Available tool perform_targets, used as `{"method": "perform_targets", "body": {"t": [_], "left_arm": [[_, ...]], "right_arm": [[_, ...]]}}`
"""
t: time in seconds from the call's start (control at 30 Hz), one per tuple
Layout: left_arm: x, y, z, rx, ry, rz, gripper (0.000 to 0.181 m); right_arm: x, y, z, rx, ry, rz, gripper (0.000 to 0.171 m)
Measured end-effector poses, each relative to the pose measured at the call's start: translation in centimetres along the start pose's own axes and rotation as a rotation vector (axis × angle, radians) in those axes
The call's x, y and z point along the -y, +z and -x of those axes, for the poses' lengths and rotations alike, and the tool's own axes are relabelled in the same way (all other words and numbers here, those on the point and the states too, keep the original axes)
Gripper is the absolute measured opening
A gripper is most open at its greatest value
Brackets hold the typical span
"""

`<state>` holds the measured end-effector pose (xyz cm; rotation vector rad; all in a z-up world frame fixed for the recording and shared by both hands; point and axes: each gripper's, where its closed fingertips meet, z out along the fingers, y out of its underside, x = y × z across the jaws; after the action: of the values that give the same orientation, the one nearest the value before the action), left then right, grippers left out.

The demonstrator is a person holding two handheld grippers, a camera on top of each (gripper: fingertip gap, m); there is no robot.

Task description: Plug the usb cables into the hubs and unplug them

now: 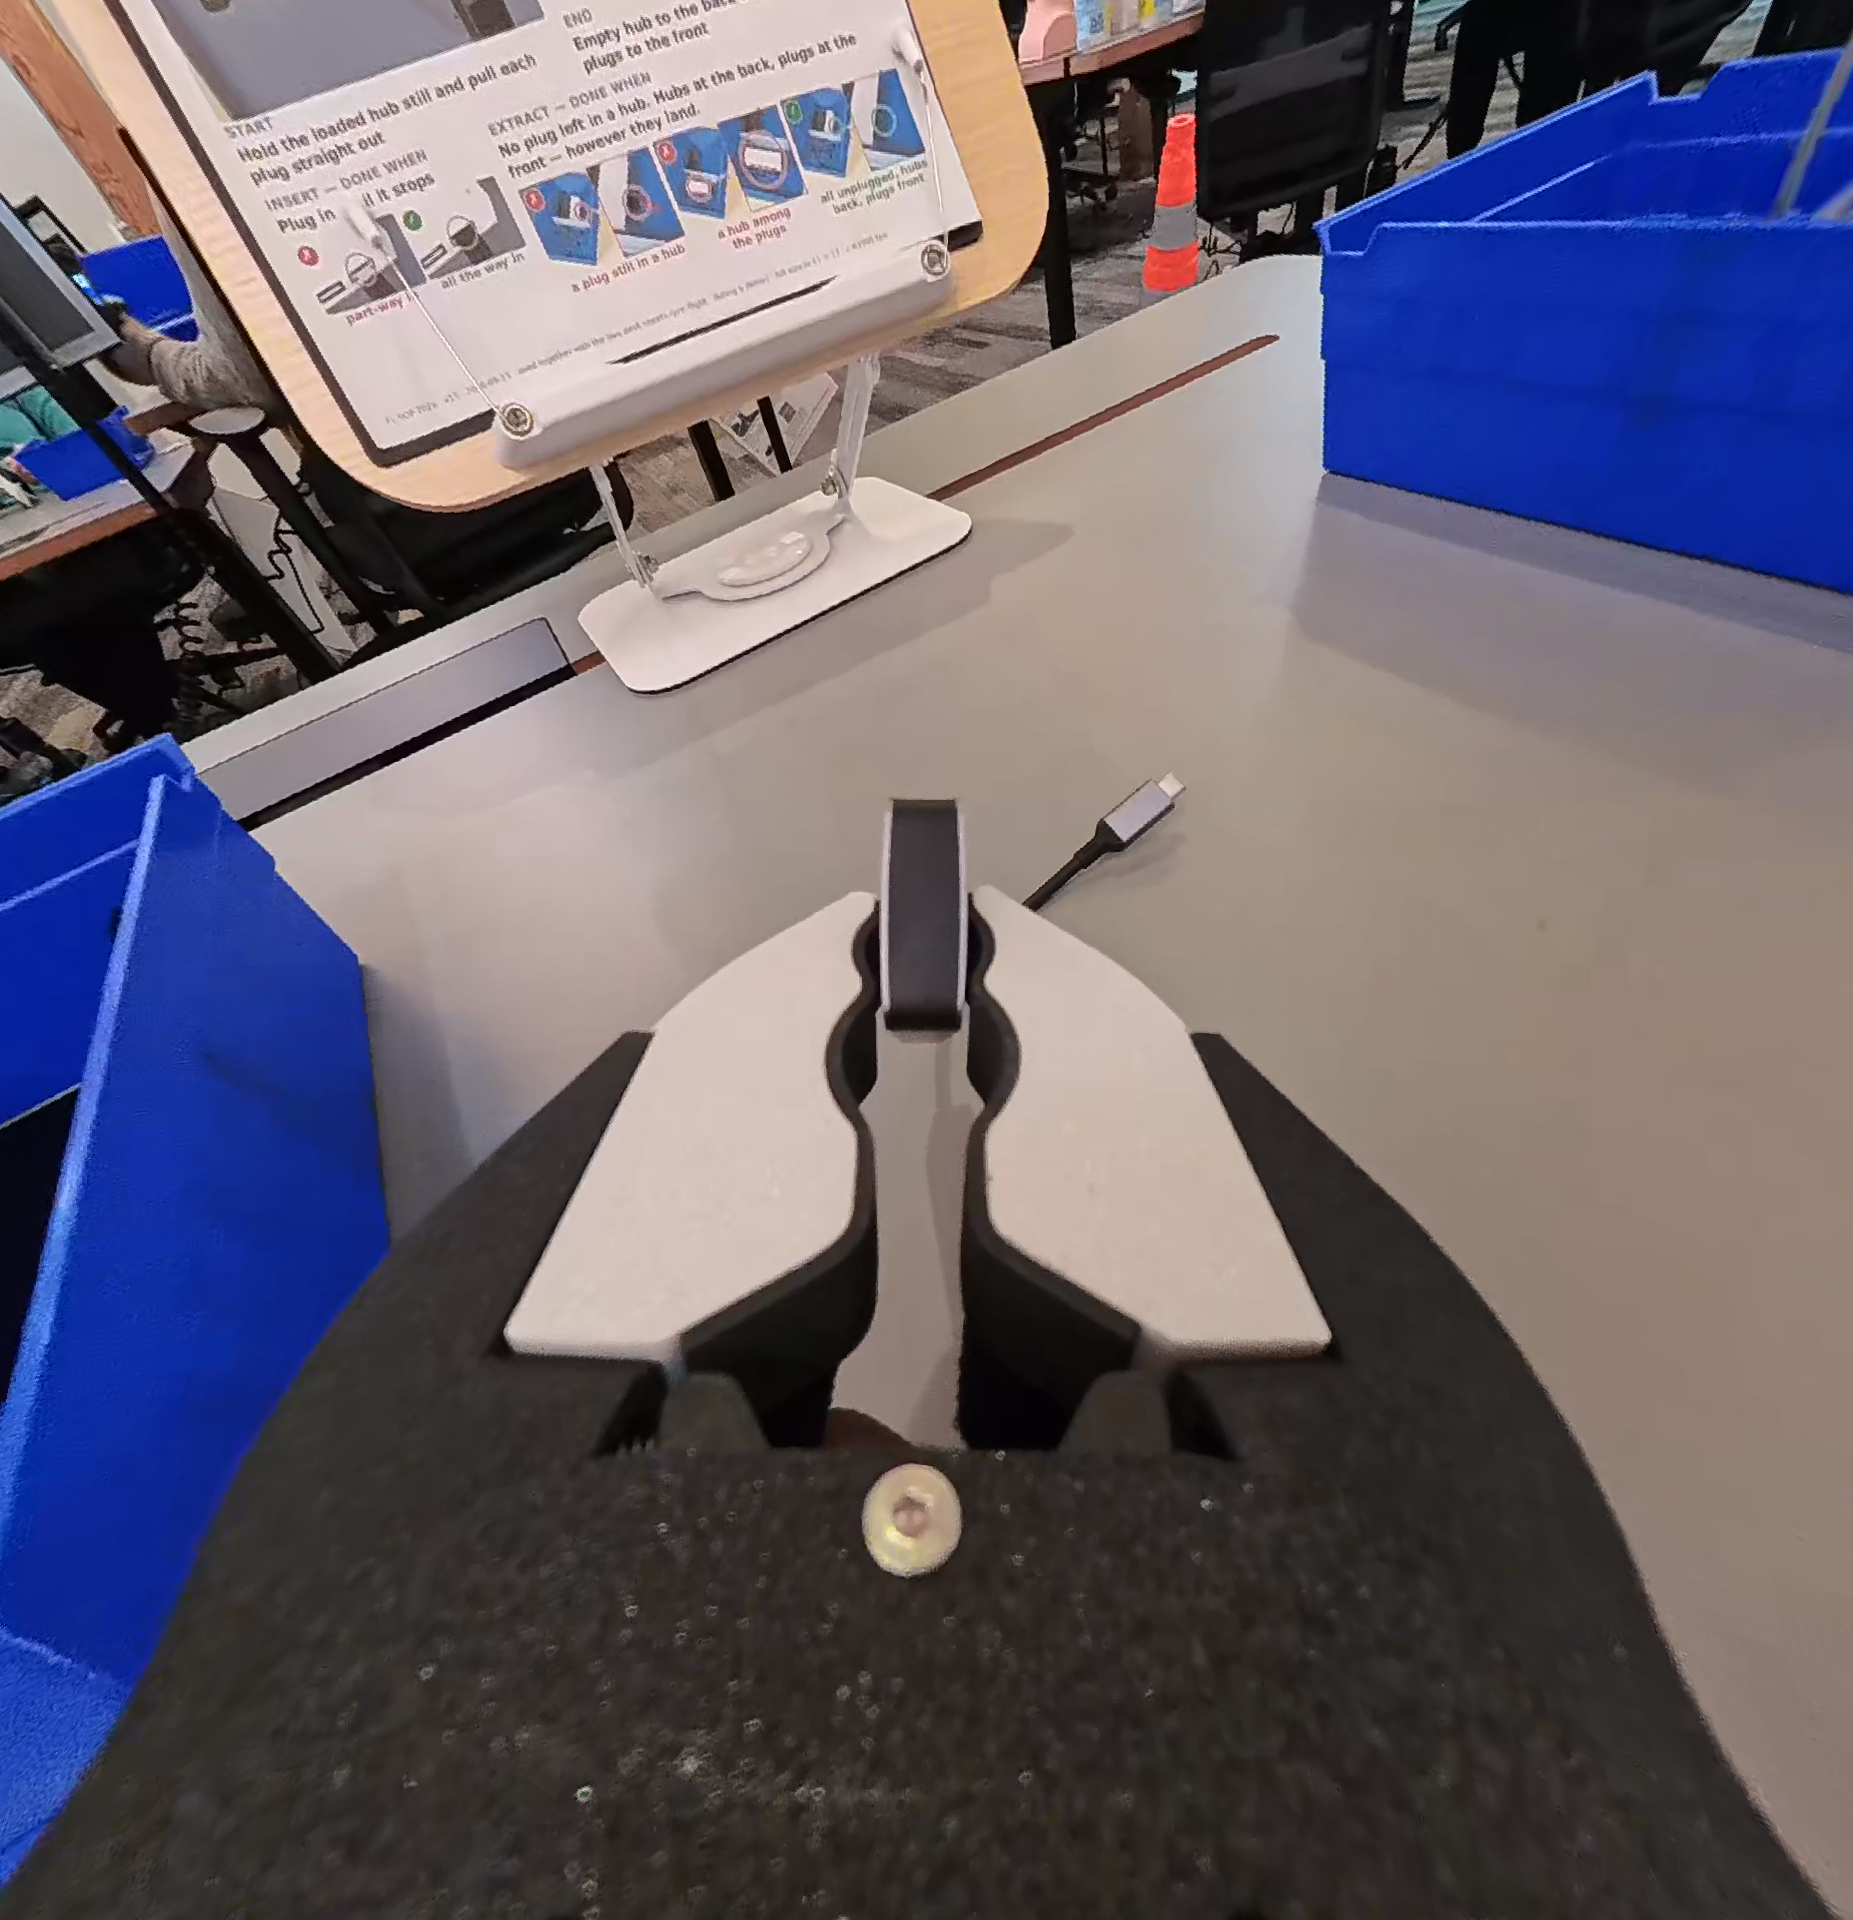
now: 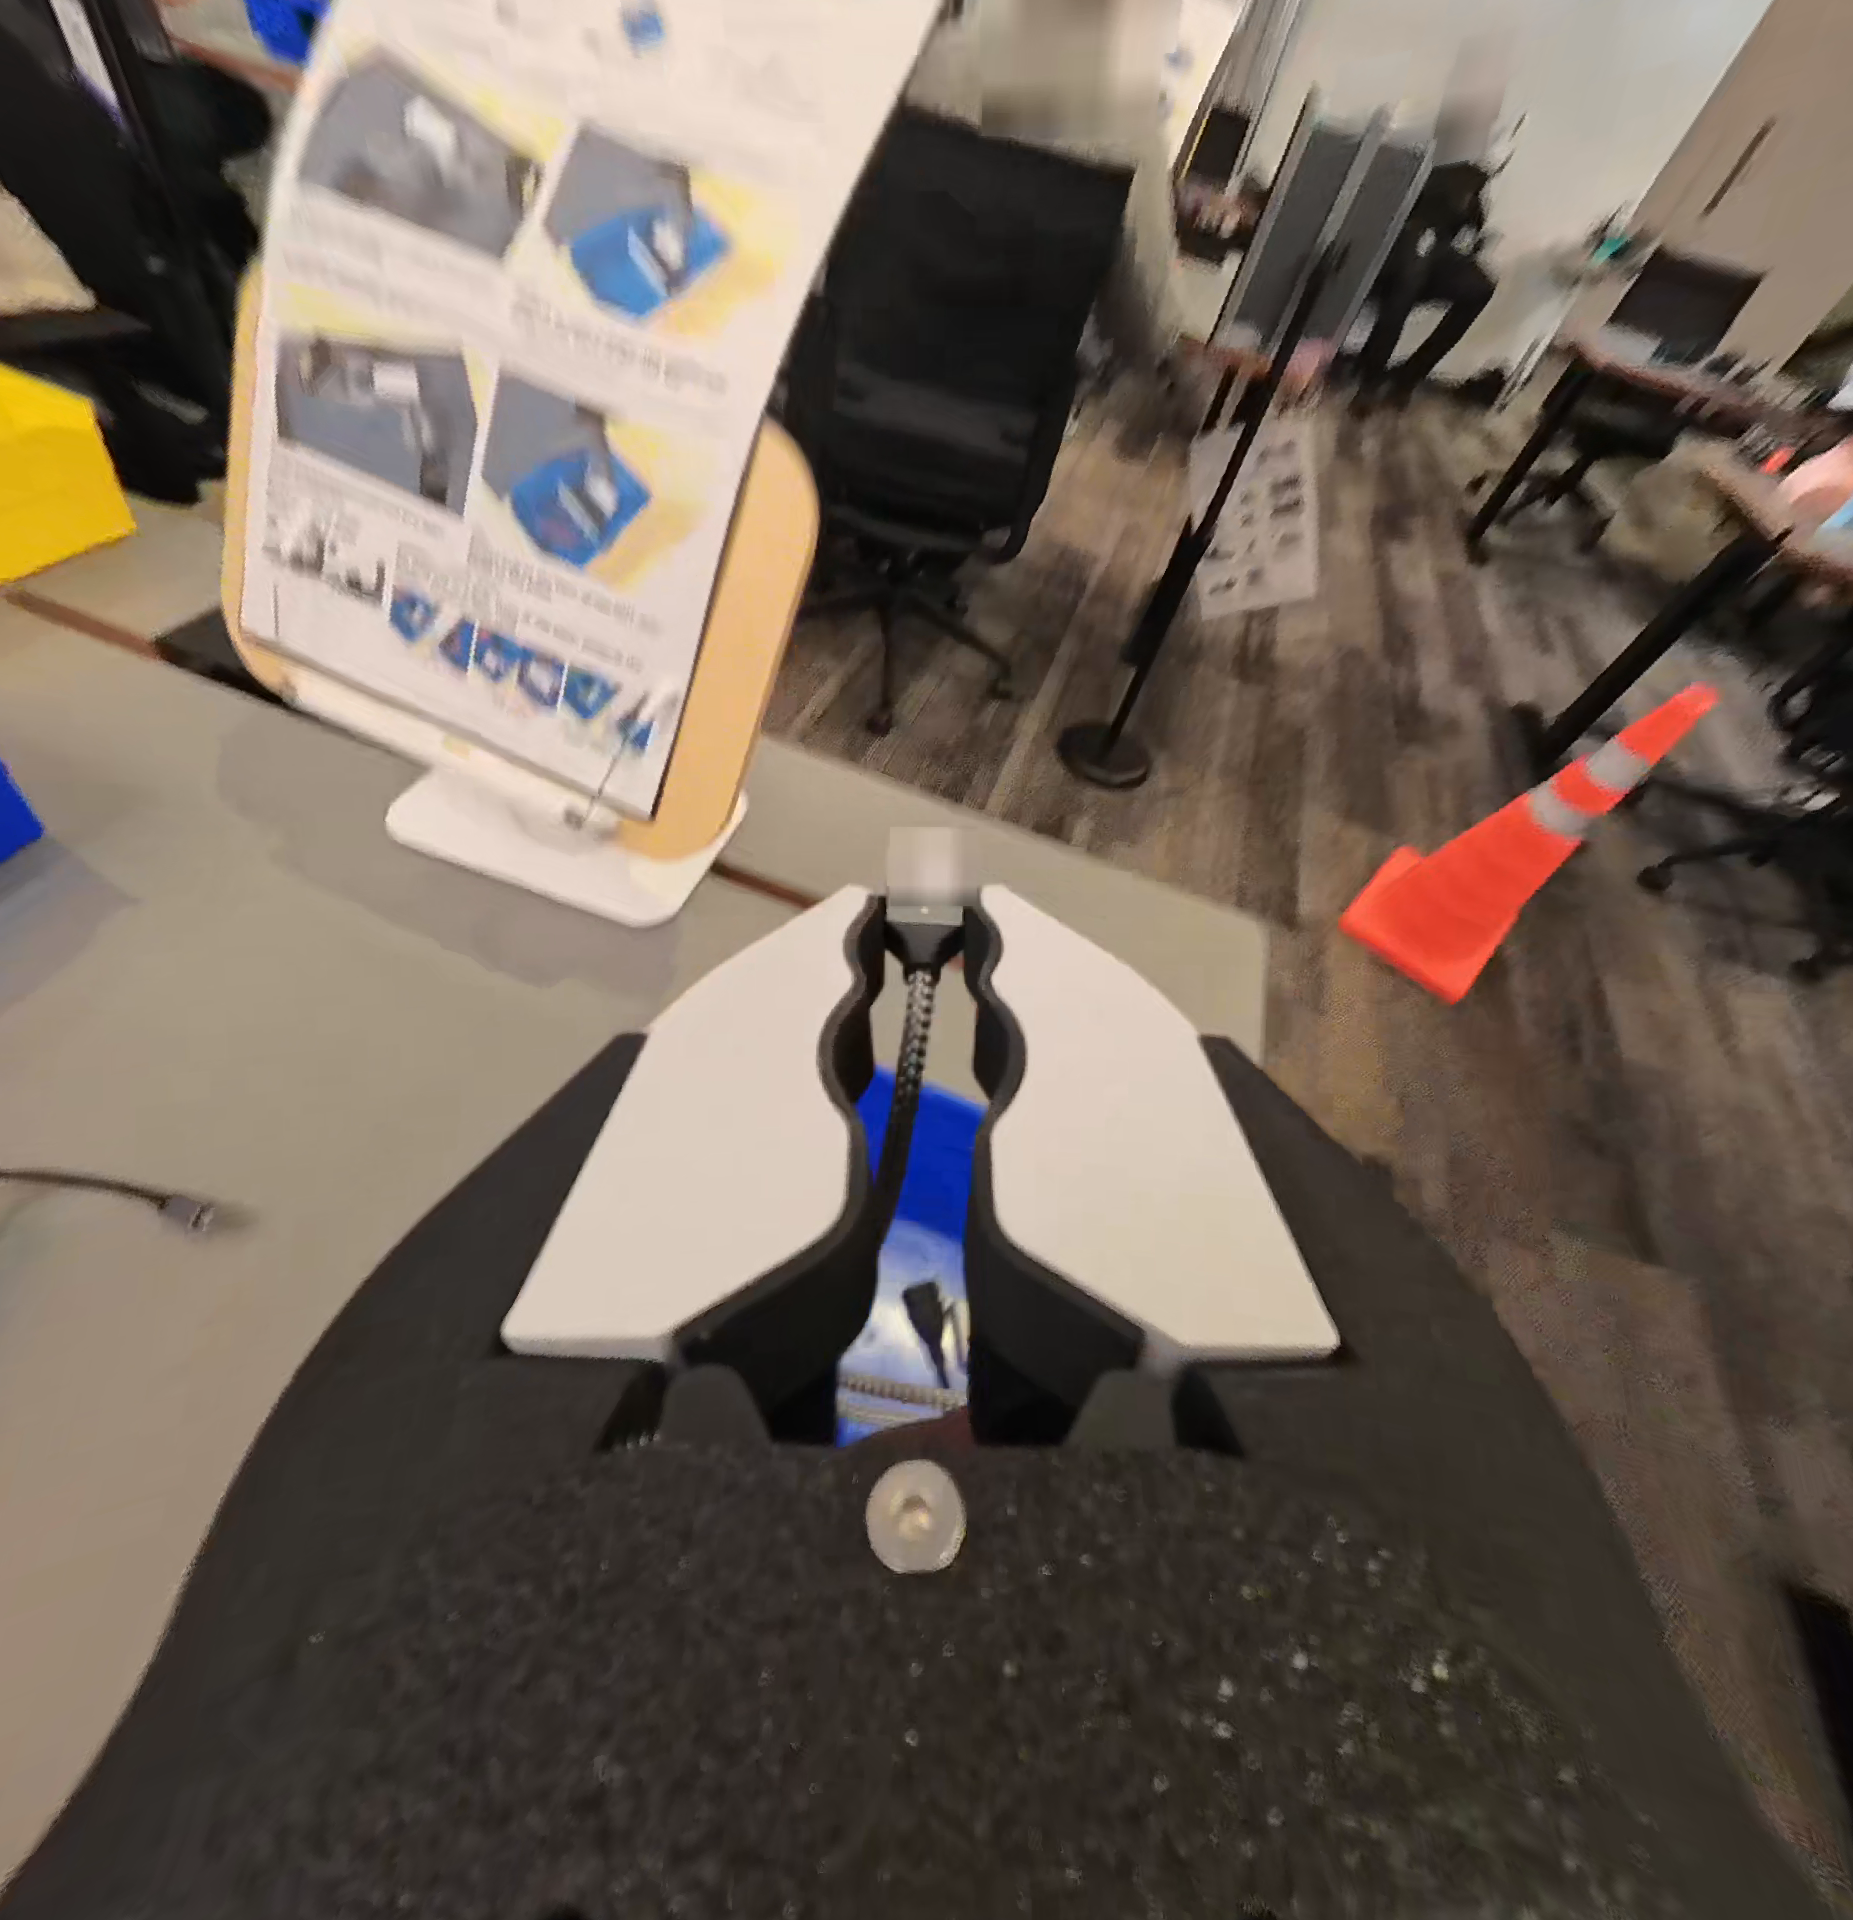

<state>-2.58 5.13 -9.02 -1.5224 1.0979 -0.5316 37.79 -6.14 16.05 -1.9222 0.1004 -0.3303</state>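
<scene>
Your left gripper (image 1: 923,914) is clamped on a slim black hub (image 1: 922,904) with pale edges, held on edge between the fingertips so that it sticks out past them above the grey table (image 1: 1421,1039). The hub's short dark lead runs off to the right and ends in a small grey plug (image 1: 1145,808) lying flat on the table. Blue bins sit to either side: one (image 1: 122,1143) close on your left, another (image 1: 1608,364) farther back on your right, and a stand with an instruction sheet (image 1: 589,208) is at the table's far edge. Your right gripper (image 2: 923,914) is closed on a USB plug (image 2: 923,883), its metal end pointing forward beyond the fingertips; that end is blurred. Its braided cable (image 2: 911,1039) drops back between the fingers toward a blue bin (image 2: 927,1164) below, where other cable ends lie. In that view the hub's grey plug (image 2: 184,1214) rests on the table well off to the left, and an orange traffic cone (image 2: 1524,842) stands on the floor beyond.
</scene>
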Motion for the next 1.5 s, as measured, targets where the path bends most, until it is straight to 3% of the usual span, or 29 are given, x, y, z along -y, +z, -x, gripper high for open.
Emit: {"method": "perform_targets", "body": {"t": [0.27,0.43,0.5,0.57,0.7,0.77,0.83,0.93,1.07,1.17,1.27,1.5], "left_arm": [[-0.3,-0.1,0.2,-0.007,-0.005,0.009,0.012],[-0.5,0.0,0.3,-0.008,0.003,0.015,0.012],[-0.5,0.0,0.3,-0.01,0.003,0.017,0.012],[-0.5,0.0,0.4,-0.016,0.0,0.019,0.012],[-0.4,-0.1,0.5,-0.02,-0.004,0.016,0.012],[-0.4,-0.2,0.6,-0.021,-0.003,0.016,0.012],[-0.4,-0.2,0.6,-0.019,0.002,0.013,0.012],[-0.4,-0.2,0.5,-0.02,0.007,0.013,0.012],[-0.5,-0.3,0.5,-0.019,0.008,0.016,0.012],[-0.5,-0.5,0.4,-0.029,0.016,0.013,0.012],[0.0,-0.8,0.1,-0.079,0.108,-0.005,0.012],[4.7,-3.0,-3.0,-0.515,0.353,-0.058,0.012]], "right_arm": [[-22.5,4.9,4.0,0.095,0.076,0.464,0.014],[-30.8,4.8,7.1,0.137,0.093,0.687,0.015],[-30.6,4.8,6.9,0.117,0.054,0.67,0.019],[-27.7,4.2,6.1,0.107,0.068,0.599,0.037],[-16.5,0.6,6.4,0.114,0.063,0.269,0.049],[-11.5,-2.0,9.9,0.176,0.028,0.08,0.049],[-9.2,-4.0,15.4,0.28,-0.002,-0.055,0.05],[-10.9,-4.4,24.0,0.4,0.016,-0.16,0.05],[-17.8,-1.5,32.4,0.457,0.167,-0.095,0.057],[-19.7,-0.7,35.1,0.511,0.256,-0.067,0.057],[-19.5,-0.6,35.9,0.558,0.192,-0.088,0.057],[-16.4,0.4,39.5,0.828,-0.236,-0.175,0.051]]}}
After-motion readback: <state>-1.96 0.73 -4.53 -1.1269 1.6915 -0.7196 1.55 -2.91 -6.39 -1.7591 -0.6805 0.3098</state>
